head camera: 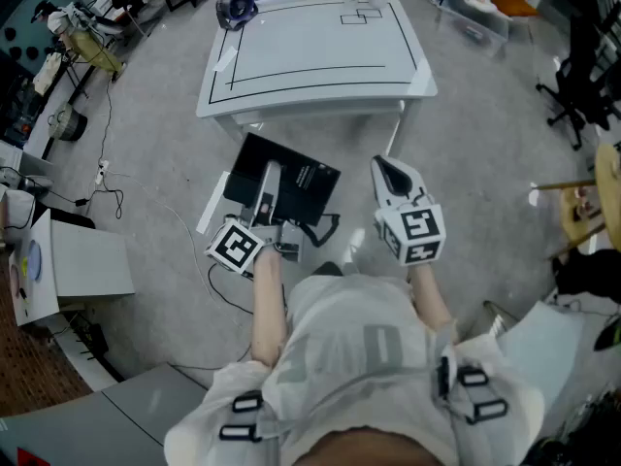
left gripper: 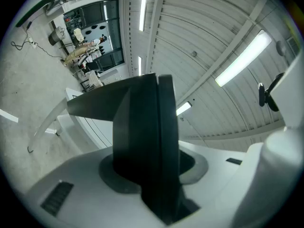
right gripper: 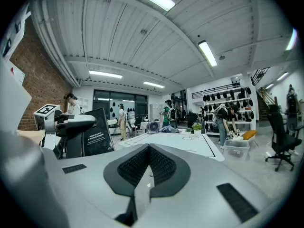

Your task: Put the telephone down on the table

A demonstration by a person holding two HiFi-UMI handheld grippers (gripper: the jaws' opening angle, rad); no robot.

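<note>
Left gripper was clamped on the telephone, which read as a flat black slab with white print, gripped edge-on across its thickness and carried in the air just short of the near edge of the table, not yet over it. The right gripper hung beside it with its pads together and nothing between them. To do this step well, I judged that the slab should be carried forward past the near edge, turned so its broad face lay level, and lowered inside the black outline drawn on the top. The grip should be let go only once the slab bore on the table, since a release from a height or on edge could let it topple. The slab itself hid the left pads, so how deep they bit could not be told. Its print was too small to read, and whether it was a bare handset or a box was unclear. A dark rounded thing at the far left corner could not be identified.
</note>
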